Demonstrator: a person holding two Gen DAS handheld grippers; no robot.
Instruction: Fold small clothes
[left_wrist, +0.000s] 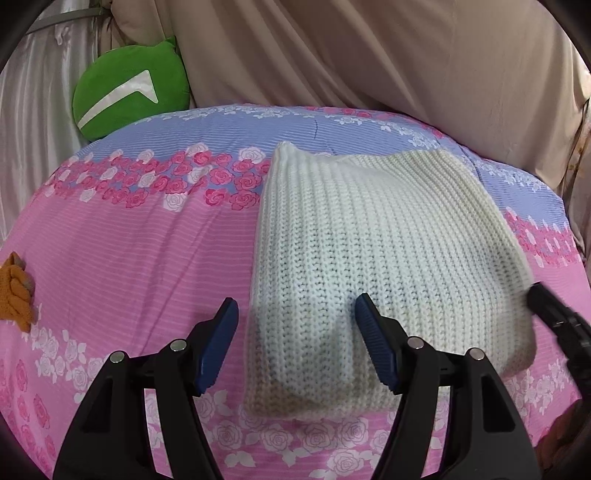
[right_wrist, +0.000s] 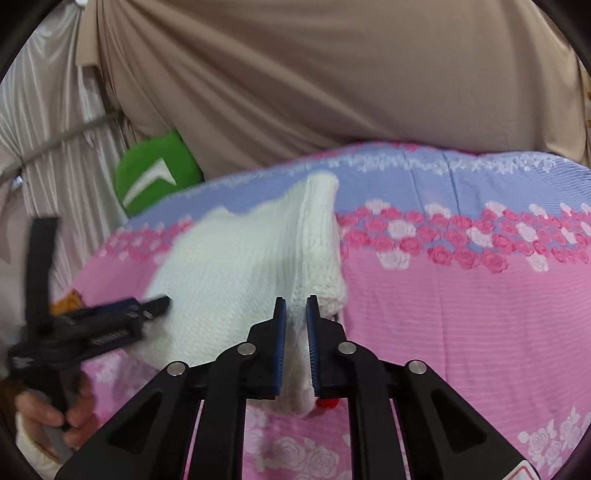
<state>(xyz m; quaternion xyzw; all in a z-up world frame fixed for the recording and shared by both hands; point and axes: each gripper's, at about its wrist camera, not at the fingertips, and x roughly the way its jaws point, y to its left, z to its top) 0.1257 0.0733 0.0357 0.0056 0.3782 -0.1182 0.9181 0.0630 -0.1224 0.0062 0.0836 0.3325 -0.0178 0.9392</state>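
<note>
A: Start at the left. What's there?

B: In the left wrist view, an orange knitted piece (left_wrist: 15, 291) lies at the far left edge of the floral bedspread (left_wrist: 140, 251). Behind it a green round cushion (left_wrist: 131, 96) with a white chevron leans against the beige draped fabric (left_wrist: 369, 55).

A: And the left gripper?

B: The left gripper (left_wrist: 295, 317) hangs with its jaws spread apart, gripping nothing. Its blue pads (left_wrist: 218, 343) straddle the near left corner of the cream knitted garment (left_wrist: 388, 236), but they do not press on it. In the right wrist view a person's hand (right_wrist: 51, 413) holds its handle.

A: Where does the garment sit?

B: Folded into a rough rectangle on the bedspread, right of centre in the left view, spanning the pink band and reaching the blue rose border.

A: The right side?

B: The right gripper (right_wrist: 296, 317) is clamped on the garment's near right edge. Knit fabric runs between its nearly closed blue pads, and the edge is lifted into a ridge (right_wrist: 321, 229) that rises toward the far side. A small red bit (right_wrist: 327, 403) shows just under the right pad; I cannot tell what it is.
</note>
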